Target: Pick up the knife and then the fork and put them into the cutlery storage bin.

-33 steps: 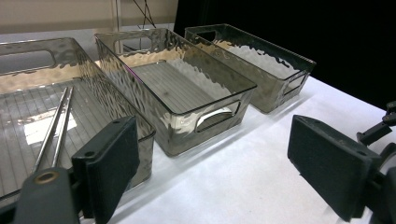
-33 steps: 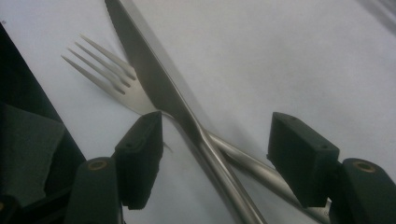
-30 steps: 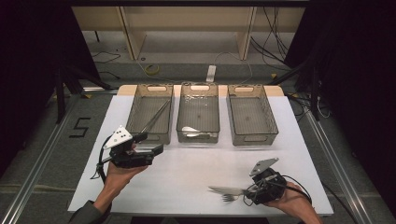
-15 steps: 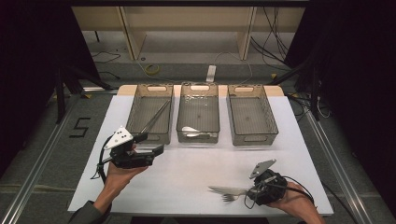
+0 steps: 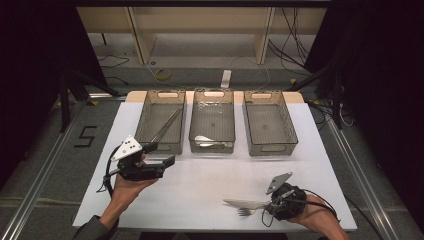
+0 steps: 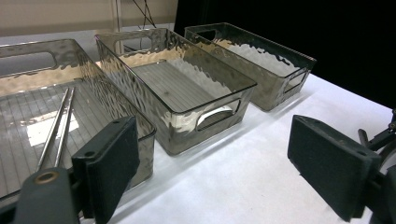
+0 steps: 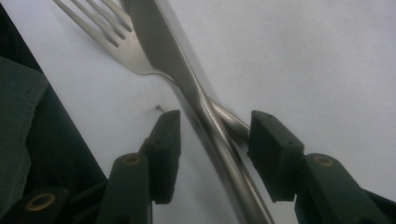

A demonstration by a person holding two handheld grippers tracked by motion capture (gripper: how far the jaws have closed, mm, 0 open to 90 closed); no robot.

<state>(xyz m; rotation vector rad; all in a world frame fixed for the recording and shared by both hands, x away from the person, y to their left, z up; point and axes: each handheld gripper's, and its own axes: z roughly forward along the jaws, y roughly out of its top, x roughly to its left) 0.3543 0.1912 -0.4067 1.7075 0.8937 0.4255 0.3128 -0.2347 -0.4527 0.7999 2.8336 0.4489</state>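
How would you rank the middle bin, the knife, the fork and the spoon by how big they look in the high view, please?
1. Middle bin, clearly largest.
2. Knife.
3. Spoon inside that bin, looking close to the knife in length, so I would not separate them firmly.
4. Fork: mostly hidden by the knife, so unsure.

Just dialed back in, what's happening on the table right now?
A person is sorting cutlery into three clear bins. The right claw sits low on the white table at its near edge, astride the crossed handles of a knife and a fork. Its jaws have just been closing, but the pads are not yet pressing on either handle. The left claw hangs open and empty in front of the left bin, which holds chopsticks. The middle bin holds a spoon.
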